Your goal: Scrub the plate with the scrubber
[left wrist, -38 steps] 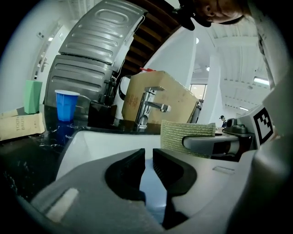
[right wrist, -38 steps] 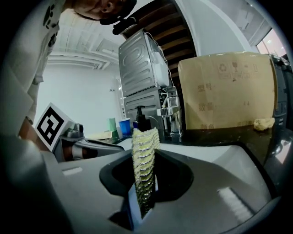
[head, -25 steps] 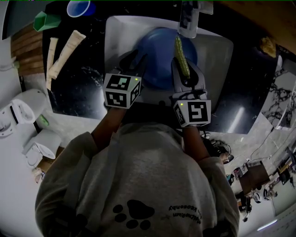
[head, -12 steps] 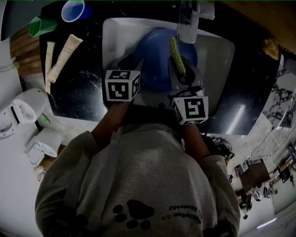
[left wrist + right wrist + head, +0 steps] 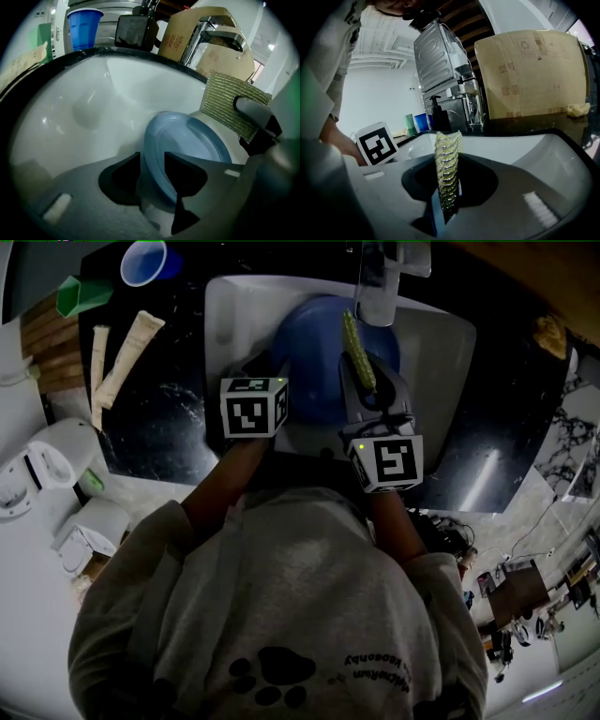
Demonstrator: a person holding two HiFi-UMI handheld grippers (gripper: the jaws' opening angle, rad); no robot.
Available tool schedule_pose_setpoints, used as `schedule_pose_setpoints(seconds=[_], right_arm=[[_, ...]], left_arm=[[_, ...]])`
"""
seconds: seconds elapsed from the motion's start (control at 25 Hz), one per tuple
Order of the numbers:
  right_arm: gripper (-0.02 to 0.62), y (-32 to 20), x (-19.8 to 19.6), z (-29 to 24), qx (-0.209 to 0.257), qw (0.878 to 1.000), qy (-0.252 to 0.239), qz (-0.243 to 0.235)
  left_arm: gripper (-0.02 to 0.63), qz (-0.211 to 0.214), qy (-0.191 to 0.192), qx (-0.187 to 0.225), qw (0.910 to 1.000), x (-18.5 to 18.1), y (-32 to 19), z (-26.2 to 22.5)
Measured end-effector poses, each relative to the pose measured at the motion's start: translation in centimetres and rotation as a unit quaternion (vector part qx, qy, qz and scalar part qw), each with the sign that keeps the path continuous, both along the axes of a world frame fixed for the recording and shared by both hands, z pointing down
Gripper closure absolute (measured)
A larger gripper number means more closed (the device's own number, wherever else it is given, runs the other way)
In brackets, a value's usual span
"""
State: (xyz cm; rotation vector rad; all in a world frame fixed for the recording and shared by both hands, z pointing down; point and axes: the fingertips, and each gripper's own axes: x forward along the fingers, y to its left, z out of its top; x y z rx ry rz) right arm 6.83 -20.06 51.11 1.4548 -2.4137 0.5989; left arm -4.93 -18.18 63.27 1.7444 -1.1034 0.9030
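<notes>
Since the earlier frame, the left gripper (image 5: 270, 367) has dropped lower into the sink (image 5: 436, 348) and tipped more steeply down, so its marker cube now sits a little higher in the head view. Its jaws have just been opening. They now stand spread wide, with the near rim of the plate (image 5: 314, 357) between them, and we see no firm pinch on it. The blue plate stands tilted in the white sink at the upper middle of the head view, just below the faucet (image 5: 380, 282). The right gripper (image 5: 371, 373) has kept its place to the right of the left one. Its jaws are pressed onto the scrubber (image 5: 356, 348), a thin yellow-green pad held on edge over the right part of the plate. In the left gripper view we see the pad just beside the plate's upper right rim. A blue cup (image 5: 145, 261) stands on the dark surface (image 5: 159, 404) at the upper left.
</notes>
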Motion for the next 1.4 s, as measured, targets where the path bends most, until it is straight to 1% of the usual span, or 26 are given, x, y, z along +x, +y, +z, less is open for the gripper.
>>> schedule_pose_setpoints(seconds=[0.16, 0.28, 0.36, 0.44, 0.48, 0.56, 0.64, 0.72, 0.8, 0.88, 1.0, 1.04, 1.08, 1.28, 1.4], right_arm=[[0.529, 0.1, 0.3, 0.2, -0.003, 1.0, 0.001, 0.003], [0.529, 0.1, 0.8, 0.5, -0.009, 1.0, 0.005, 0.008], [0.529, 0.1, 1.2, 0.9, -0.013, 1.0, 0.008, 0.013], [0.529, 0.1, 1.7, 1.2, -0.019, 1.0, 0.013, 0.018], [0.529, 0.2, 1.8, 1.5, -0.022, 0.999, 0.015, 0.02], [0.529, 0.2, 2.2, 1.8, -0.029, 0.999, 0.017, 0.024], [0.529, 0.2, 2.5, 2.0, -0.031, 0.999, 0.017, 0.028], [0.529, 0.2, 2.6, 2.0, -0.031, 0.999, 0.017, 0.03], [0.529, 0.2, 2.5, 1.9, -0.03, 0.999, 0.016, 0.03], [0.529, 0.3, 2.4, 1.8, -0.029, 0.999, 0.016, 0.028], [0.529, 0.4, 2.4, 1.5, -0.026, 0.999, 0.017, 0.027], [0.529, 0.4, 2.4, 1.3, -0.024, 0.999, 0.018, 0.027], [0.529, 0.4, 2.4, 1.2, -0.023, 0.999, 0.018, 0.027], [0.529, 0.8, 2.4, 0.1, -0.015, 0.999, 0.025, 0.019], [0.529, 1.2, 2.5, -0.8, -0.01, 0.999, 0.032, 0.014]], left_arm=[[0.439, -0.014, 0.002, -0.035, 0.9993, 0.0, 0.8, 0.7], [0.44, -0.013, 0.011, -0.047, 0.9988, 0.3, 1.2, 1.1], [0.44, -0.019, 0.024, -0.053, 0.9981, 0.7, 1.3, 1.3], [0.442, -0.036, 0.043, -0.066, 0.9963, 1.0, 1.5, 1.4], [0.452, -0.042, 0.047, -0.073, 0.9953, 1.0, 1.6, 1.5], [0.506, -0.05, 0.045, -0.084, 0.9942, 0.7, 1.7, 1.7], [0.544, -0.059, 0.042, -0.092, 0.9931, 0.6, 1.7, 2.0], [0.551, -0.07, 0.05, -0.101, 0.9912, 0.6, 1.6, 2.1], [0.558, -0.081, 0.065, -0.109, 0.9886, 0.7, 1.5, 2.2], [0.57, -0.099, 0.086, -0.121, 0.984, 0.7, 1.6, 2.3], [0.588, -0.135, 0.127, -0.14, 0.9725, 0.9, 1.6, 2.2], [0.591, -0.142, 0.137, -0.14, 0.9703, 0.9, 1.5, 2.1], [0.591, -0.143, 0.141, -0.136, 0.9701, 0.9, 1.4, 1.9], [0.589, -0.116, 0.146, -0.095, 0.9779, 1.2, 0.8, 0.0], [0.589, -0.111, 0.162, -0.08, 0.9772, 1.7, 0.8, -1.4]])
